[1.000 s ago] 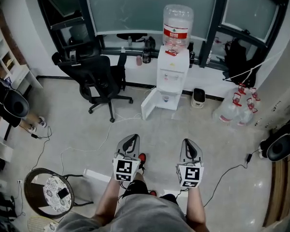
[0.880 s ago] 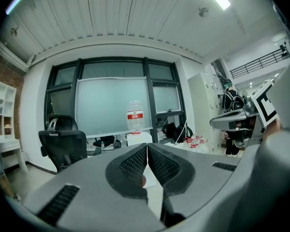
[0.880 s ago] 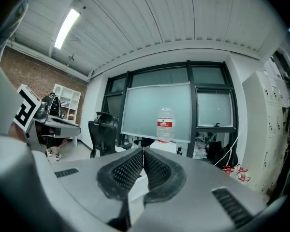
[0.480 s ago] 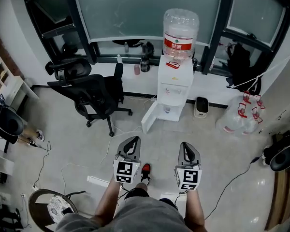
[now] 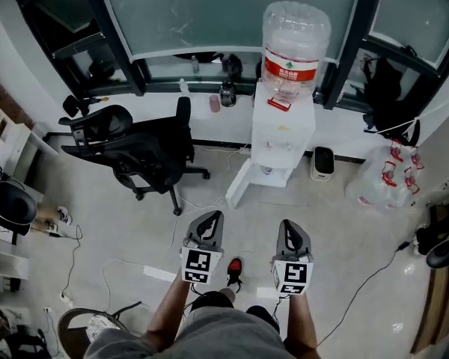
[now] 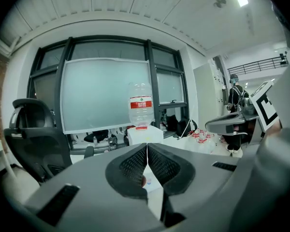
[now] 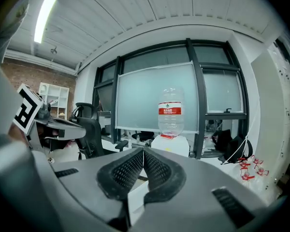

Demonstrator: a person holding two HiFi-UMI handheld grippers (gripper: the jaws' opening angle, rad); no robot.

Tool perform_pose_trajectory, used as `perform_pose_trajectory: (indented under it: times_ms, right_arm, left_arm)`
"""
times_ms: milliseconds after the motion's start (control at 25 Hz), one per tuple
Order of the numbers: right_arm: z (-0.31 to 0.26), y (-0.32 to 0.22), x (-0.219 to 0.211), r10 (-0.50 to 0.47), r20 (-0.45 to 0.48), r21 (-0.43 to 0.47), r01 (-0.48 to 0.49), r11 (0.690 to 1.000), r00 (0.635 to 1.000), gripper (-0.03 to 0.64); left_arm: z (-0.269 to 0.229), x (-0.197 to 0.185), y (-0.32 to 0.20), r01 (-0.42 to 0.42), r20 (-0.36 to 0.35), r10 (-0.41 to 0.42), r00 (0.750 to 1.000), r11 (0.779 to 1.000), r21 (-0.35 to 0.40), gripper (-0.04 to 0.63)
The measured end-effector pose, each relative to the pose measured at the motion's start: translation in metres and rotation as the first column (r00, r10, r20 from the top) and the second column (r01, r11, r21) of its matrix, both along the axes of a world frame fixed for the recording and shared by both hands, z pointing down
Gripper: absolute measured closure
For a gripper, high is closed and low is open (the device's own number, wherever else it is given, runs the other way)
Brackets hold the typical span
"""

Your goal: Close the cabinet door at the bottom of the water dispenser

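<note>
The person stands on the grey floor (image 5: pixel 337 230) with both tools held out in front at about waist height, side by side and a little apart. The left claw (image 5: pixel 212 217) is closed: its two ribbed pads (image 6: pixel 134 164) meet at the tip and nothing is between them. The right claw (image 5: pixel 289 224) is closed as well, its pads (image 7: pixel 127 169) pressed together at the tip and holding nothing.

The water dispenser (image 5: pixel 283 126) stands ahead of both claws, well apart from them, against the wall under the dark-framed window (image 5: pixel 224 13). It lies closer to the line of the right claw than of the left. A large clear water bottle (image 5: pixel 294 40) with a red label sits upside down on top of it. The cabinet door (image 5: pixel 239 185) at the bottom of the dispenser stands open, swung out toward the person on the dispenser's left side, so it sits ahead of the gap between the two claws. Neither claw touches it.

Ahead and to the left of the left claw, a black office chair (image 5: pixel 135 144) stands on the floor, near the dispenser but not touching it. Ahead and far to the right of the right claw lies a heap of empty clear bottles (image 5: pixel 385 182) with red caps. A red shoe (image 5: pixel 234 268) shows below, between the two claws.
</note>
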State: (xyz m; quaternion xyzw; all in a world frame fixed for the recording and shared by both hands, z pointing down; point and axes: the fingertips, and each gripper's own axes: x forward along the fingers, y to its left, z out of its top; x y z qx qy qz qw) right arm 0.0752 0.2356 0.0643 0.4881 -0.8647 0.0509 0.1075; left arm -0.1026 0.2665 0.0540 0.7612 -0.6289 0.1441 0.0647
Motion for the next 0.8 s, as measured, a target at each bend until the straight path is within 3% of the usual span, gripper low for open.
perform_pose_trajectory:
  times_ms: [480, 800]
  right_arm:
    - [0.058, -0.070, -0.060, -0.019, -0.042, -0.120, 0.013, 0.993, 0.999, 0.597]
    - [0.098, -0.106, -0.113, -0.091, -0.052, -0.182, 0.080, 0.980, 0.994, 0.597]
  left_arm:
    - [0.054, -0.058, -0.068, 0.011, -0.035, -0.014, 0.999, 0.996, -0.089, 0.571]
    - [0.096, -0.100, -0.101, 0.080, -0.049, -0.087, 0.995, 0.989, -0.126, 0.571]
